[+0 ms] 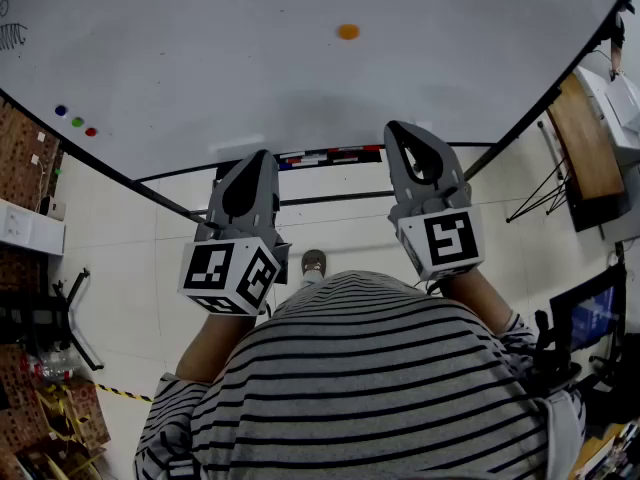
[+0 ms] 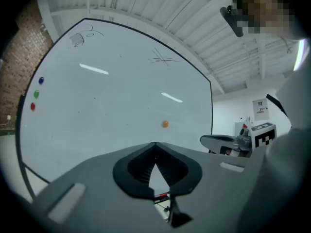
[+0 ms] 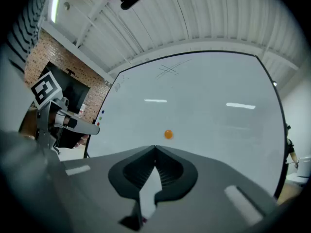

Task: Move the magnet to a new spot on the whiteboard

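A small orange magnet (image 1: 347, 32) sticks to the large whiteboard (image 1: 200, 58), up and right of its middle. It also shows in the left gripper view as the orange magnet (image 2: 165, 124) and in the right gripper view as the orange magnet (image 3: 168, 134), just above the jaw tips. My left gripper (image 1: 262, 156) and right gripper (image 1: 393, 128) are held side by side below the board, well short of the magnet. Each is shut with nothing between its jaws: left gripper (image 2: 155, 143), right gripper (image 3: 155, 148).
Blue (image 1: 60, 110), green (image 1: 77, 122) and red (image 1: 91, 131) magnets sit at the board's left edge. A marker tray (image 1: 330, 155) runs along the board's lower edge. A brick wall (image 1: 20, 148) stands at left, a wooden desk (image 1: 585, 148) and a screen (image 1: 592, 316) at right.
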Available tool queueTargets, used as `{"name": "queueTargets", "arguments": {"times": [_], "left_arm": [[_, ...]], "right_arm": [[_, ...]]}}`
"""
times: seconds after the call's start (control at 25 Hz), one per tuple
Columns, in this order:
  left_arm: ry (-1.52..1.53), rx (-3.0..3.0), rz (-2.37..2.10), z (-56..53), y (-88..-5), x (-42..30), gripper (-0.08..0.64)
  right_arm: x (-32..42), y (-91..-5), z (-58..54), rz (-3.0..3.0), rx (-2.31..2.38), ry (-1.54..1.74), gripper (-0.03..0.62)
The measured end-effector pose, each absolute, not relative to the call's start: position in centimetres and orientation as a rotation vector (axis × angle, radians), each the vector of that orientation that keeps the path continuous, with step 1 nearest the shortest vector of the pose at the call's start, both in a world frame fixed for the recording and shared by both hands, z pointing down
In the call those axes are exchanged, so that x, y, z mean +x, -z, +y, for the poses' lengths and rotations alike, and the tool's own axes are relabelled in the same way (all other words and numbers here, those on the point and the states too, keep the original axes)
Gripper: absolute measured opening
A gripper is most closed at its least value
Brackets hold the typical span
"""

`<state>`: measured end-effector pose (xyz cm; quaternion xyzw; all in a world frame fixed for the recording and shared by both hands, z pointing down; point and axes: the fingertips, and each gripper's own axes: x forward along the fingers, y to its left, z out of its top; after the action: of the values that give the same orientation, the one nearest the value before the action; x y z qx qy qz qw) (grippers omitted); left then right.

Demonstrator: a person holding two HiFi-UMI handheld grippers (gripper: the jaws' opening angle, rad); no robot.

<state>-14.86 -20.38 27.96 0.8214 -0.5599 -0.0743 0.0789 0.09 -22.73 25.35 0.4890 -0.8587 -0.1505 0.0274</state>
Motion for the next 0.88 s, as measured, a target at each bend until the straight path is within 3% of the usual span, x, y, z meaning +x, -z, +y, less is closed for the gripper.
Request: {"name": "queueTargets", "arguments": {"times": [0.12, 0.24, 0.4, 0.76, 0.88], "left_arm": [[0.249, 2.493, -1.589, -23.9, -26.7, -15.1, 0.015], [0.264, 2.531, -1.499, -26.8, -25.6, -15.5, 0.015], [0.277, 2.583, -1.385, -29.3, -24.1, -16.1, 0.015], [0.333, 2.59, -1.348, -30.3, -23.6, -17.4, 0.015], [0.344, 2.588, -1.36, -30.4, -23.1, -17.9, 0.015]], "right_arm": [[-1.2, -23.8, -27.0, -2.633, 1.564, 0.532, 0.006], [-2.9, -22.9, -30.8, -2.581, 1.599, 0.573, 0.111], [-4.3, -22.2, -34.7, -2.493, 1.679, 0.637, 0.149], [-4.6, -22.7, -36.7, -2.422, 1.774, 0.661, 0.149], [-4.5, -22.3, -36.9, -2.382, 1.816, 0.684, 0.118]]}}
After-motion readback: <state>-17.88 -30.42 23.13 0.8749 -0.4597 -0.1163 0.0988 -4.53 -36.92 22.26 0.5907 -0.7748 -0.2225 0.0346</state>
